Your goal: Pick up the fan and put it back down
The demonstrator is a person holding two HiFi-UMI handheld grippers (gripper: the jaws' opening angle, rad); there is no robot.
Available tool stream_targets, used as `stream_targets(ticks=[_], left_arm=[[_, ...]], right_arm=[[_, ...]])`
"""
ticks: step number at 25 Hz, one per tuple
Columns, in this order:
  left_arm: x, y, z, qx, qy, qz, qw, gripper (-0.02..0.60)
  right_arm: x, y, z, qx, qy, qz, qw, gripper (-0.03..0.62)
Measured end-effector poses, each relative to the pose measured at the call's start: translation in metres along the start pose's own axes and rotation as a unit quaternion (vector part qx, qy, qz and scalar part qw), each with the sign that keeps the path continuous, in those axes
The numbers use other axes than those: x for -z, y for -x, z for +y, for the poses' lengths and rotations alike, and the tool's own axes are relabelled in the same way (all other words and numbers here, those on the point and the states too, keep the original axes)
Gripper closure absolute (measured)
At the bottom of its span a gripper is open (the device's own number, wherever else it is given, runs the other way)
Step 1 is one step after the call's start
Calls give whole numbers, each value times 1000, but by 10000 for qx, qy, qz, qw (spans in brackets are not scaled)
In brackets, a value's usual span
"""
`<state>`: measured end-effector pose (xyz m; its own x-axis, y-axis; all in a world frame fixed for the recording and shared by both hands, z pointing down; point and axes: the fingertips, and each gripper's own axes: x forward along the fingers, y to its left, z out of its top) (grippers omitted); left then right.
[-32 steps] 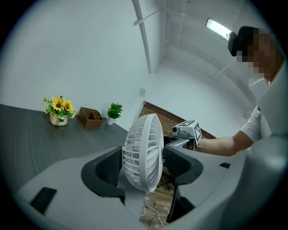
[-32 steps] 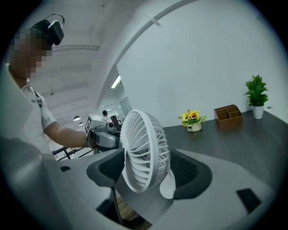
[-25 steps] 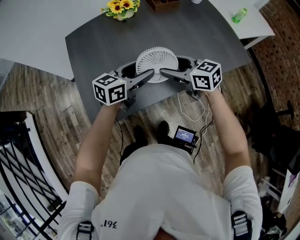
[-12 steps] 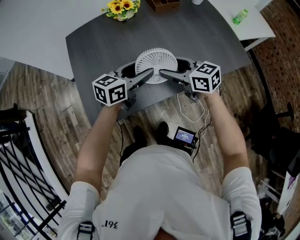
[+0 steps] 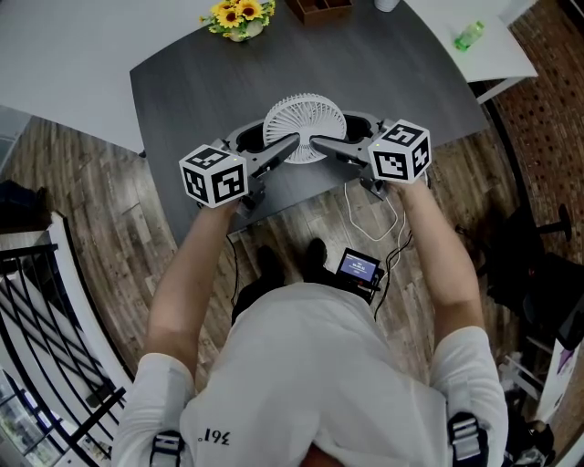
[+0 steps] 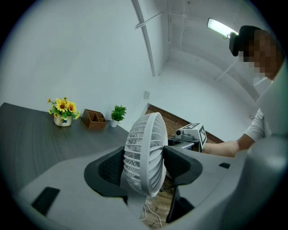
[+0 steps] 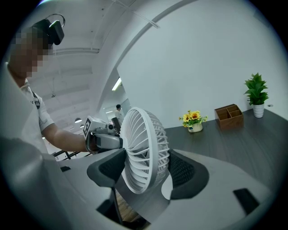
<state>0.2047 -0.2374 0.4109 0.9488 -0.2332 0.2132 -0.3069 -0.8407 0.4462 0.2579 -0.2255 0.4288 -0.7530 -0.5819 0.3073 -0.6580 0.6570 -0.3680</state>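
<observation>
A white round fan (image 5: 304,126) is over the near edge of the dark grey table (image 5: 182,82). My left gripper (image 5: 274,139) comes at it from the left and my right gripper (image 5: 339,133) from the right. In the left gripper view the fan (image 6: 145,152) stands edge-on, with the left gripper (image 6: 144,164) shut on it and both padded jaws against its grille. In the right gripper view the fan (image 7: 143,148) is clamped the same way by the right gripper (image 7: 146,168). A white cable (image 5: 376,212) hangs from the fan below the table edge. I cannot tell whether the fan's base touches the table.
A pot of sunflowers (image 5: 237,16) and a wooden organiser (image 5: 315,7) stand at the table's far side, with a small green plant (image 6: 118,114) beside them. A green bottle (image 5: 465,30) lies on the white table at the right. A small screen device (image 5: 359,264) sits on the wooden floor.
</observation>
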Motion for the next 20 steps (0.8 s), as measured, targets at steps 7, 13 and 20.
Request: stream_targets(ticks=[7, 13, 20], left_arm=[[-8, 6, -7, -51, -102, -42, 9999, 288], [-21, 14, -17, -112, -187, -160, 9996, 288], [-43, 37, -27, -208, -245, -307, 9990, 288]], right_arm=[[-9, 3, 7, -16, 150, -22, 9999, 292], [-24, 7, 19, -71, 358, -43, 9993, 292], [-49, 5, 41, -151, 527, -93, 9985, 291]])
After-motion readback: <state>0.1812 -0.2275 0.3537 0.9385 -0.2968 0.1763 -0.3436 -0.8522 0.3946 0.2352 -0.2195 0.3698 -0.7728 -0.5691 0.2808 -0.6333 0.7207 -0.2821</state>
